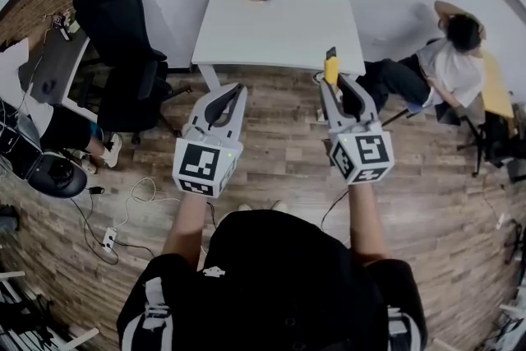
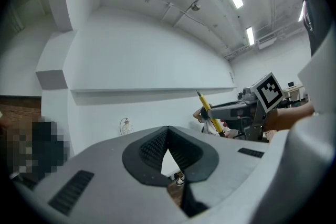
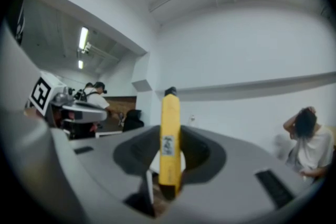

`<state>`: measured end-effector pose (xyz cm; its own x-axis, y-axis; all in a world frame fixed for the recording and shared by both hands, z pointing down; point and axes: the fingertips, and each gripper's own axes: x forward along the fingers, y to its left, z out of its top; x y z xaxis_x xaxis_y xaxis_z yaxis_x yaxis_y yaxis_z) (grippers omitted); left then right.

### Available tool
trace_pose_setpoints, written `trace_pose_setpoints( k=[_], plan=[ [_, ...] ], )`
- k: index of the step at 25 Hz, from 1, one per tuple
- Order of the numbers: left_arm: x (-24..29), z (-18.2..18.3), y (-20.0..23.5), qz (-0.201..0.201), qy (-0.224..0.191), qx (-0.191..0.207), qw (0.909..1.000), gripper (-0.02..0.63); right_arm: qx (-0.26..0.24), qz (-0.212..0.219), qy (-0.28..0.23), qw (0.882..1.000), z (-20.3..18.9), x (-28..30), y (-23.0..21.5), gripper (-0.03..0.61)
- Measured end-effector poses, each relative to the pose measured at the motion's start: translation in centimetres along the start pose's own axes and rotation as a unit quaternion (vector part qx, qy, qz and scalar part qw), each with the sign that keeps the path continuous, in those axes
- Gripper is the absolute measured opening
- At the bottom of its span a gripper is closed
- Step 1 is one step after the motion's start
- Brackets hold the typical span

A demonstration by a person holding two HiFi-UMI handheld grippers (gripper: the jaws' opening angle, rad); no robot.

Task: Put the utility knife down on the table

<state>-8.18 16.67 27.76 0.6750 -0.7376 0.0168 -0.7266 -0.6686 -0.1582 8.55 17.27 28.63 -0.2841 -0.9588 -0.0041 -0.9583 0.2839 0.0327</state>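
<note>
Your right gripper [image 1: 335,88] has its jaws clamped on the yellow utility knife [image 3: 169,139], which stands upright between them with its black tip on top (small label facing the camera). The knife is up in the air by the near edge of the white table [image 1: 279,29], not resting on it. Your left gripper [image 2: 168,131] is held level alongside, jaws pressed together with nothing in them.

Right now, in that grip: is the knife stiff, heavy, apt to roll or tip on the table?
Likely stiff: the knife stands straight out of the right gripper, no sag. Probably light: a slim yellow bar. Set on end on the table it would likely tip; flat sides suggest no rolling.
</note>
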Motion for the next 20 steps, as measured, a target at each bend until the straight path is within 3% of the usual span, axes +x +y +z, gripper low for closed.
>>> trace_pose_setpoints(
  k=[10, 20],
  plan=[
    [2.2, -1.3, -3.7, 0.013, 0.016, 0.002, 0.9998, 0.02, 0.008, 0.03, 0.009, 0.999, -2.1, -1.0, -2.8, 0.137],
    [4.7, -1.6, -3.9, 0.017, 0.023, 0.001, 0.9996, 0.02, 0.015, 0.035, 0.012, 0.999, -2.6, -0.1, -4.9, 0.137]
  ],
)
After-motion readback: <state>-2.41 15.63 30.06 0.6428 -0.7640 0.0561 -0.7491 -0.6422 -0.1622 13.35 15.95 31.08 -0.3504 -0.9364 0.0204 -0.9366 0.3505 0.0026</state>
